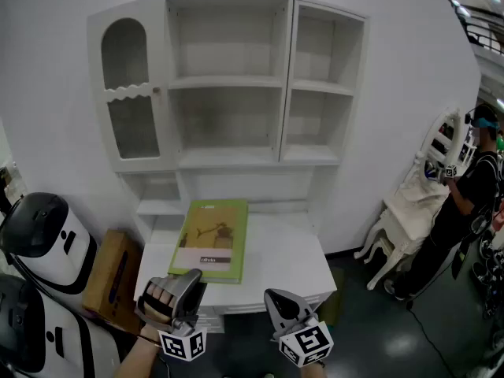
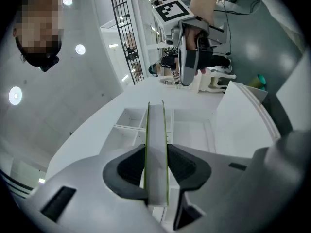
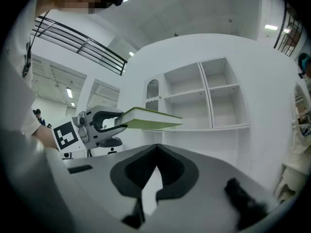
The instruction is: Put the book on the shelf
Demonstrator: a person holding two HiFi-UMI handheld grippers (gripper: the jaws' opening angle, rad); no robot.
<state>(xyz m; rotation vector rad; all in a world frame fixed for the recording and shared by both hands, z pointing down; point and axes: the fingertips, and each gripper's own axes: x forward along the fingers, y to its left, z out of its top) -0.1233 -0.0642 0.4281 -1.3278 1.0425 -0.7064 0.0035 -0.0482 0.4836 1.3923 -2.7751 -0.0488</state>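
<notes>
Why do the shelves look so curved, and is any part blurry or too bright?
Head view: the wide lens bows the white shelf unit outward; light is even. Left gripper view: heavy fisheye, ceiling lamps glare, the book has a soft near edge. Right gripper view: dark rounded corners.

Your left gripper [image 1: 192, 277] tilts slightly up, jaws clamped on the near edge of the book [image 1: 211, 239], your left hand [image 1: 161, 299] wrapped round its grip; your right gripper [image 1: 274, 294] sits level beside it, empty; its jaws seem to meet at the tips.
</notes>
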